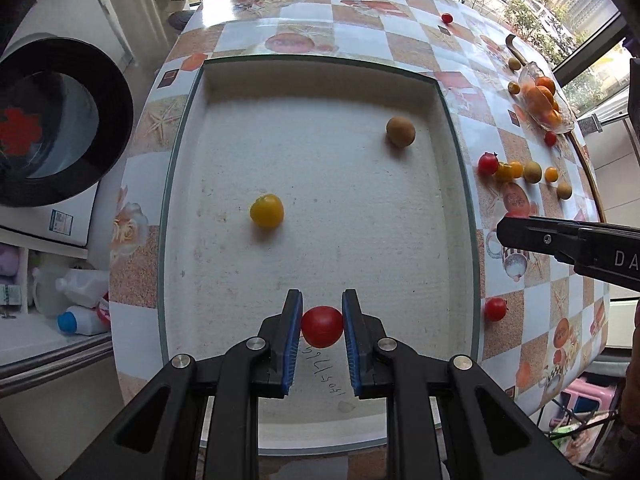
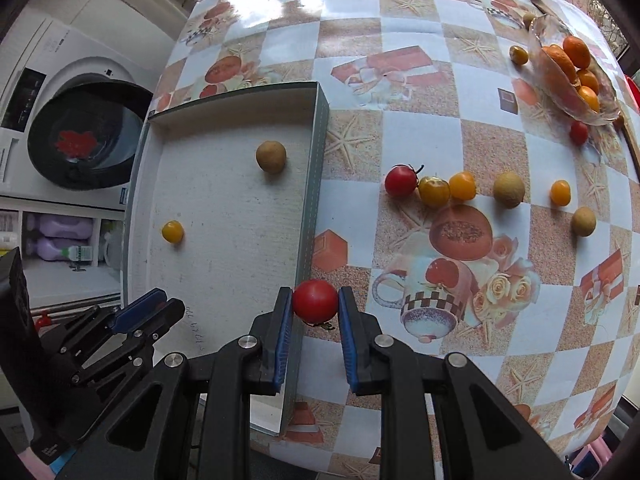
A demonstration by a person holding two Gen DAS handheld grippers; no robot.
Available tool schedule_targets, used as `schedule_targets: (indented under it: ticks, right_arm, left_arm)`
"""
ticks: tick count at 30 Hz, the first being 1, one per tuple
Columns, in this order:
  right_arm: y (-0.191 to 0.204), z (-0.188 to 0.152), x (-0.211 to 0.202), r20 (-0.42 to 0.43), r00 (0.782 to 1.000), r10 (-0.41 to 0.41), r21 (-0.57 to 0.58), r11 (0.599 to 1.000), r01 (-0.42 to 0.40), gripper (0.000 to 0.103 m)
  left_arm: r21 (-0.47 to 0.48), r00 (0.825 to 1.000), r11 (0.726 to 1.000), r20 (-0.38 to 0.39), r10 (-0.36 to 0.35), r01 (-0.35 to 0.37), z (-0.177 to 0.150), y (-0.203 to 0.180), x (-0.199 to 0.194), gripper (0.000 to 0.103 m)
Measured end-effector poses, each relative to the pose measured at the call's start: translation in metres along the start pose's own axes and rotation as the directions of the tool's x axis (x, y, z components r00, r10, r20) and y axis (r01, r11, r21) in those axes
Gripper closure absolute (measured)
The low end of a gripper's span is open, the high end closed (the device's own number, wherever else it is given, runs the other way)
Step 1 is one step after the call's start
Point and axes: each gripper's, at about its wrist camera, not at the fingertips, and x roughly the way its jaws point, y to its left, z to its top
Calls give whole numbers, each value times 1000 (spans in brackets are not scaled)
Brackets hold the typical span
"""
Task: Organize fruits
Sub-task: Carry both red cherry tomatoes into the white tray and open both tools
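My left gripper is shut on a red cherry tomato over the near part of the white foam tray. A yellow tomato and a brown longan lie in the tray. My right gripper is shut on another red tomato just above the tray's right wall. The tray floor, the yellow tomato and the longan also show in the right wrist view. The left gripper shows there at the lower left.
Loose fruit lies on the checked tablecloth right of the tray: a red tomato, yellow tomatoes, longans. A glass dish of oranges stands at the far right. A washing machine door is left of the table.
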Motion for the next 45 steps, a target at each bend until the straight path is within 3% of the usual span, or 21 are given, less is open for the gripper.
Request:
schedule_targets:
  ticks: [16, 19, 20, 21, 24, 25, 27, 29, 31, 38, 45]
  right_arm:
    - [50, 35, 41, -6, 998, -56, -131, 990, 55, 78]
    - [53, 39, 53, -24, 998, -64, -131, 990, 60, 78]
    - [53, 39, 56, -28, 997, -66, -130, 990, 62, 78]
    - [54, 39, 58, -32, 997, -70, -132, 989, 65, 78]
    - [53, 39, 64, -48, 996, -73, -136, 989, 66, 78]
    - [53, 39, 65, -57, 996, -72, -135, 989, 64, 76]
    - [54, 41, 66, -62, 996, -62, -130, 990, 54, 62]
    - [55, 43, 63, -57, 998, -27, -121, 992, 20, 28]
    - [57, 43, 54, -32, 999, -21, -112, 994, 17, 19]
    - [32, 41, 21, 22, 1000, -11, -35, 999, 12, 19]
    - [-45, 6, -5, 34, 997, -62, 147, 988, 57, 19]
  left_arm:
    - [-45, 999, 998, -8, -32, 32, -4, 30, 25, 81]
    - [-19, 1000, 1000, -12, 14, -14, -3, 25, 27, 61]
    - [-11, 1000, 1000, -6, 29, -29, -2, 23, 27, 45]
    - [-7, 999, 999, 9, 38, -38, -2, 22, 27, 37]
    - [10, 999, 999, 6, 39, -39, -1, 19, 29, 37]
    - [12, 999, 999, 2, 41, -41, -1, 18, 29, 37]
    - [13, 999, 999, -7, 46, -46, -1, 18, 31, 37]
    - [14, 999, 999, -12, 47, -47, 0, 18, 31, 37]
    - [19, 999, 999, -16, 49, -49, -1, 19, 29, 37]
    - [58, 998, 996, -14, 62, -61, 5, 11, 18, 37]
    - [134, 1000, 991, 12, 25, -26, 15, -24, 2, 37]
